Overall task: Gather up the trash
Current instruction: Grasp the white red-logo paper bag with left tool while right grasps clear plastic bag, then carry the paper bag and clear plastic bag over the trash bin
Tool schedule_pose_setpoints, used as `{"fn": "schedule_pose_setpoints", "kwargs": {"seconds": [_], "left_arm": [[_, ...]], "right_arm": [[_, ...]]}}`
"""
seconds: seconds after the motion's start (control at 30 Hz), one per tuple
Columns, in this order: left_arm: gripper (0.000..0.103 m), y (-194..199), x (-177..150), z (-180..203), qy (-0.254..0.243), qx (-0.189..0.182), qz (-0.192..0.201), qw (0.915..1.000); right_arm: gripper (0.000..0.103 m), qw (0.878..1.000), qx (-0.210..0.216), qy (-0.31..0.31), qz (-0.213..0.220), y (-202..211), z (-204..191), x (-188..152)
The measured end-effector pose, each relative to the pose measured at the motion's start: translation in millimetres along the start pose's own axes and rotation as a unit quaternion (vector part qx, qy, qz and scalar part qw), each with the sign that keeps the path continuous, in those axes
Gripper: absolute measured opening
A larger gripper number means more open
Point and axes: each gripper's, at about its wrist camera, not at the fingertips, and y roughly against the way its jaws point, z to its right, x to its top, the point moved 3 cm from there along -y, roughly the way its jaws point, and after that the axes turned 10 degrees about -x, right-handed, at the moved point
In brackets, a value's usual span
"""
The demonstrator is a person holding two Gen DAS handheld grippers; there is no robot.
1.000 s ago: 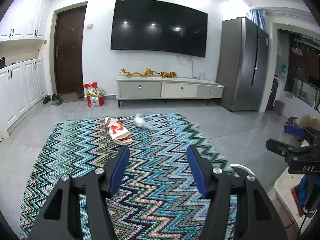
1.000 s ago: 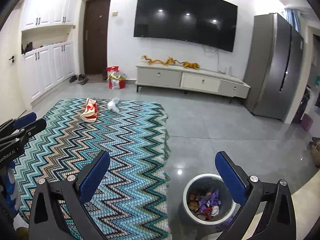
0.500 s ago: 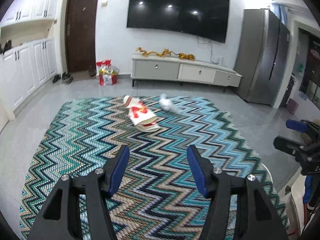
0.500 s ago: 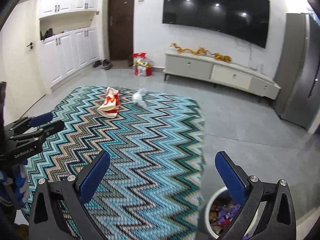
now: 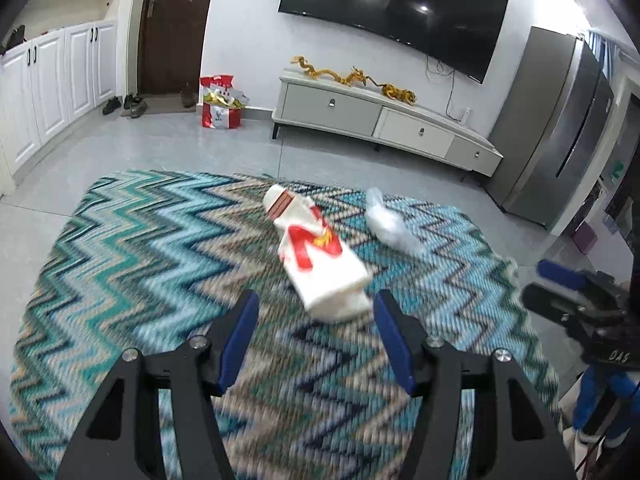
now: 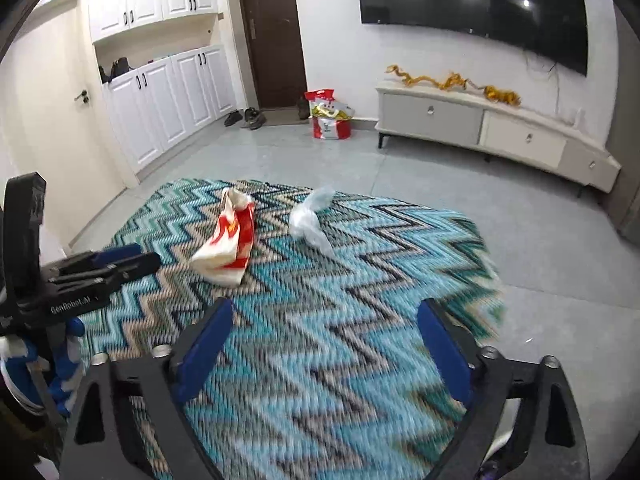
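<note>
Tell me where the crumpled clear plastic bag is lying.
The clear plastic bag lies on the zigzag rug near its far edge, just right of the red-and-white paper bag in both wrist views, toward the TV cabinet.

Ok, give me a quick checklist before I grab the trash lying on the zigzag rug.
1. Left gripper empty, jaws apart: ok.
2. Right gripper empty, jaws apart though they have just been closing: ok.
3. White and red paper takeaway bag lies just ahead of the left gripper, not yet between its fingers: ok.
4. Crumpled clear plastic bag lies apart from the paper bag, nothing on it: ok.
5. Teal zigzag rug flat around both pieces: ok.
6. Waste bin within reach: cannot tell, it is in neither view.
</note>
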Motion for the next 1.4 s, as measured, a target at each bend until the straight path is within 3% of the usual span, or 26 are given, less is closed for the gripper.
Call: {"fn": "schedule_pose_setpoints", "kwargs": {"seconds": [0.23,0.43,0.6,0.73,0.77,1.0,1.4], "left_arm": [[0.058,-66.0,32.9,-15.9,0.038,0.003,-0.023,0.9990],[0.058,-102.8,43.3,-34.2,0.063,0.013,-0.043,0.9970],[0.058,-109.5,43.1,-40.9,0.072,0.000,-0.041,0.9966],[0.052,-103.4,38.3,-40.7,0.068,-0.003,-0.034,0.9971],[0.049,-99.9,35.8,-40.7,0.067,-0.003,-0.032,0.9972],[0.047,-50.1,10.2,-18.6,0.045,0.003,-0.004,0.9990],[0.047,62.5,-38.8,57.0,-0.045,0.021,0.045,0.9978]], "right_arm": [[0.071,0.997,0.058,-0.044,-0.021,-65.8,-5.6,28.1],[0.066,0.997,0.063,-0.033,-0.036,-109.7,-23.9,35.2],[0.062,0.997,0.061,-0.020,-0.042,-133.9,-39.4,40.6],[0.031,0.997,0.054,-0.022,-0.056,-148.0,-40.7,39.3],[0.031,0.997,0.054,-0.022,-0.055,-146.7,-40.3,37.6],[0.029,0.997,0.072,-0.018,-0.035,-96.1,-37.7,16.7],[0.029,0.997,0.071,0.001,-0.002,64.4,-23.5,-76.8]]}}
